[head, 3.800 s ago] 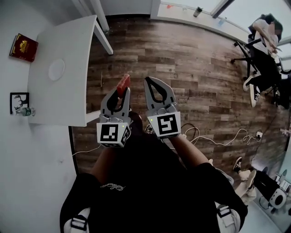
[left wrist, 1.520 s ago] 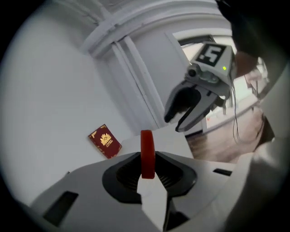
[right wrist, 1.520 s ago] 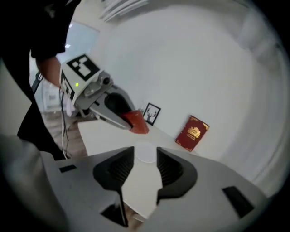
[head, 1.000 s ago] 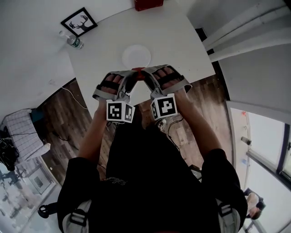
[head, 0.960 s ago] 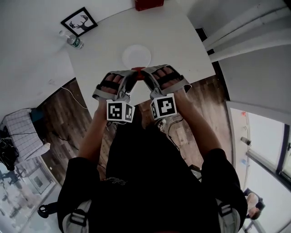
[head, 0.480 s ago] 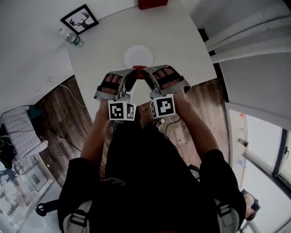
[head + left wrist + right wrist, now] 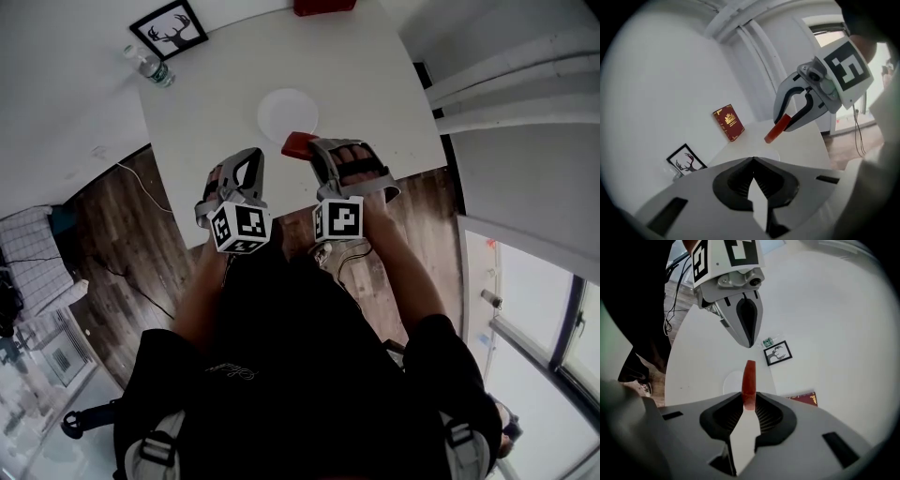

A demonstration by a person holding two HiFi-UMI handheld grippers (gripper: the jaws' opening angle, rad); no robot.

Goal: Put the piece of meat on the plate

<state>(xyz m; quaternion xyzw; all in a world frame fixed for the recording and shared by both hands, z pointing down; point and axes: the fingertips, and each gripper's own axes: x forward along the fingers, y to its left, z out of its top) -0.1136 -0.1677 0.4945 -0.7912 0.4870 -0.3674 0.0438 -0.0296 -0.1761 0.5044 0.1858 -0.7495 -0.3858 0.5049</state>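
While piece of meat (image 7: pixel 298 143) is pinched in right gripper (image 7: pixel 315 148) near plate (image 7: pixel 287 112), left gripper (image 7: pixel 249 157) is pressed together, empty.

Left gripper (image 7: pixel 248 159) has drawn off the meat (image 7: pixel 298 143).

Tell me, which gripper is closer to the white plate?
Right. The right gripper holds the piece of meat just short of the plate's near rim; the left gripper sits farther back, off to the plate's left.

White table (image 7: pixel 375 84); on it plate (image 7: pixel 287 113), framed picture (image 7: pixel 170 28), bottle (image 7: pixel 147 67), red book (image 7: pixel 324 6)
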